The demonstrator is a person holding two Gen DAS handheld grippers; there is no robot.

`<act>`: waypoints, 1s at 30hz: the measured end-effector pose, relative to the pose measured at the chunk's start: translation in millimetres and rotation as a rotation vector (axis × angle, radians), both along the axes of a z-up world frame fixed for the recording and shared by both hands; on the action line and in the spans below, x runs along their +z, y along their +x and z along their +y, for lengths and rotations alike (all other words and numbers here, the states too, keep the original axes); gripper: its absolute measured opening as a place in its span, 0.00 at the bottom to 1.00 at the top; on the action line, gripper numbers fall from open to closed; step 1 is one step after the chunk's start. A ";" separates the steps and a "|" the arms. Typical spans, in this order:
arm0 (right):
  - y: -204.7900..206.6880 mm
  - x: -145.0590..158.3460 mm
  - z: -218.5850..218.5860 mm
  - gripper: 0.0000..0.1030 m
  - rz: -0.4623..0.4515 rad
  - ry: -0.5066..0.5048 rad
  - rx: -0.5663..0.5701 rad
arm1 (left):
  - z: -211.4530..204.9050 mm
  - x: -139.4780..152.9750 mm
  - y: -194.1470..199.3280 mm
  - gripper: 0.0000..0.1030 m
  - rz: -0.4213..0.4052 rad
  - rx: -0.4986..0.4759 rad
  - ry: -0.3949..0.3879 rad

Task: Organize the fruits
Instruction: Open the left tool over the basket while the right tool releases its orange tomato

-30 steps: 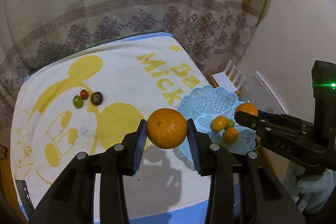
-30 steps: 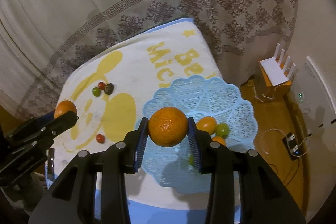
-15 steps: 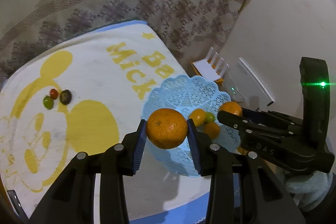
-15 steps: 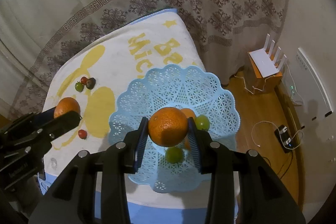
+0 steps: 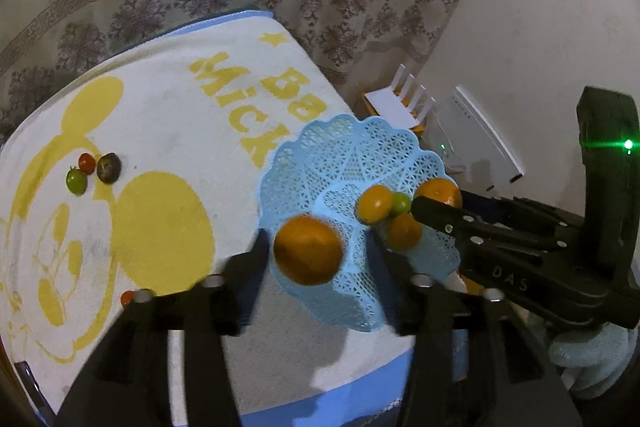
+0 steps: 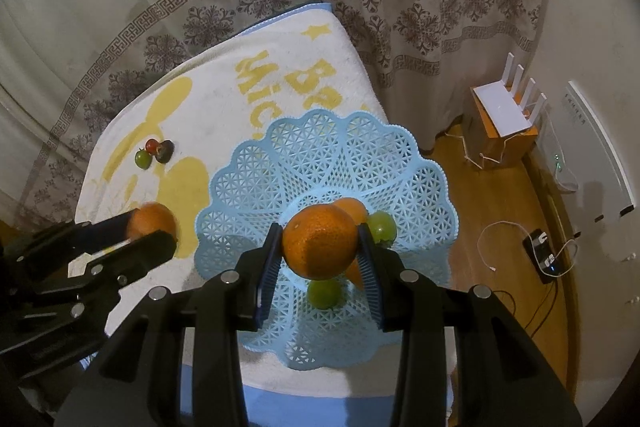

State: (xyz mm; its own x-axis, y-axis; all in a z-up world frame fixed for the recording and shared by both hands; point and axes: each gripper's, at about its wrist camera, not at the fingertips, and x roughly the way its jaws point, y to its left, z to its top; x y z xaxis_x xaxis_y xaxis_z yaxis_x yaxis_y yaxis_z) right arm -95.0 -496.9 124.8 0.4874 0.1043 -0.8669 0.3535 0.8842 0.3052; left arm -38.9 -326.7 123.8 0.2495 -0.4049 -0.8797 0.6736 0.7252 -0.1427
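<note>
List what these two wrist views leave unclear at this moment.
- Left tool: its fingers are motion-blurred in the left wrist view, so contact with its orange is unclear.
- Fruit count in the blue basket: the right tool's orange covers part of the pile.
- Small red fruit: half hidden behind a left finger.

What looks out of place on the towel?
Three small fruits and a red one lie loose on the towel, outside the basket. The left gripper, just opened, no longer presses its orange.
</note>
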 end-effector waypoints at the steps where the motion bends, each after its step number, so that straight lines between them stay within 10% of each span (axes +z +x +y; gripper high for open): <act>1: 0.6 -0.5 0.5 0.37 0.001 0.001 0.001 | 1.6 1.9 0.4 0.54 -0.006 0.003 -0.004; 30: 4.8 -2.7 13.1 0.55 0.013 0.018 -0.012 | 40.0 10.0 10.9 0.68 -0.038 0.146 0.009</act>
